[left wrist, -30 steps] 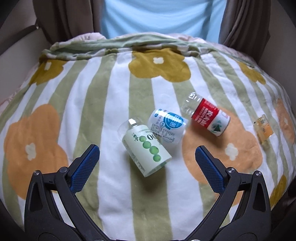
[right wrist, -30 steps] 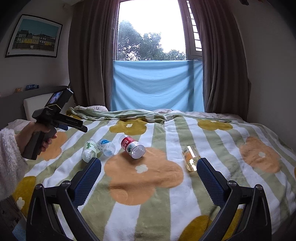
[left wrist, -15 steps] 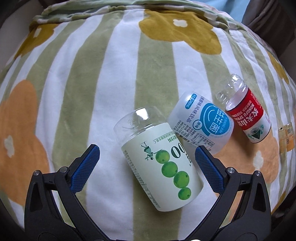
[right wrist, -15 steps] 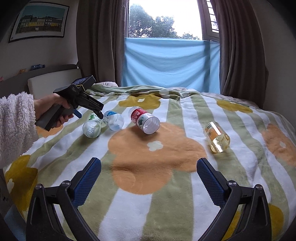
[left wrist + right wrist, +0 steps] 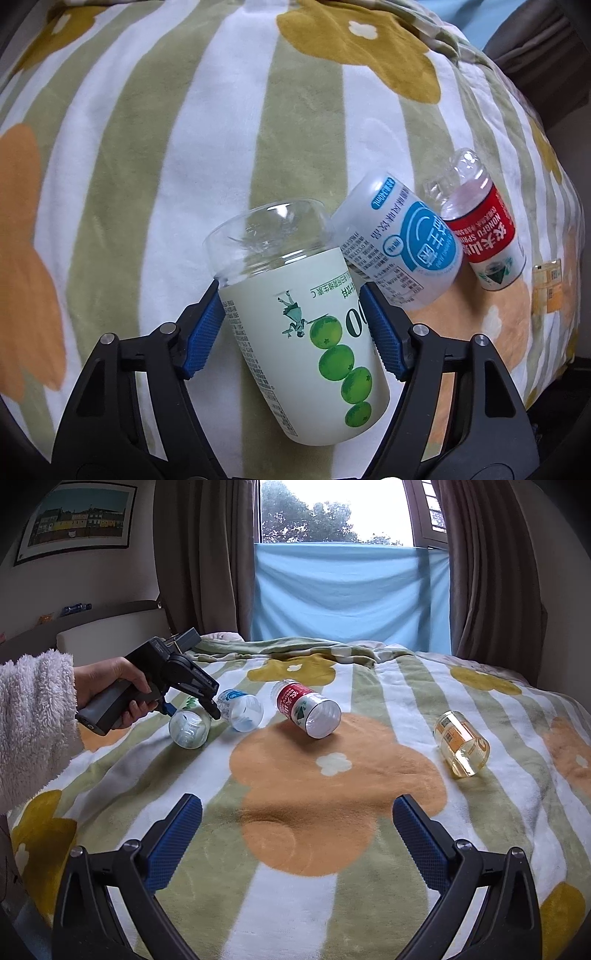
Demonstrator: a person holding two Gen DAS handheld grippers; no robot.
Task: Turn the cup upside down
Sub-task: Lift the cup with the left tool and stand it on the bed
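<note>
A clear cup with a pale green label showing green fruit (image 5: 314, 339) lies on its side on the striped blanket; it also shows in the right wrist view (image 5: 189, 726). My left gripper (image 5: 295, 328) is shut on it, both blue pads pressed against its labelled sides. In the right wrist view the left gripper (image 5: 207, 709) is held by a hand in a fluffy white sleeve. My right gripper (image 5: 297, 843) is open and empty above the orange flower print, near the bed's front.
A blue-label cup (image 5: 402, 254) touches the green cup's right side. A red-label cup (image 5: 484, 240) and a yellow-label cup (image 5: 461, 744) lie on their sides further right. The blanket (image 5: 332, 782) covers the bed; curtains and a window stand behind.
My left gripper moved in around the green-label cup and closed on its sides. My right gripper drifted slightly forward, still open.
</note>
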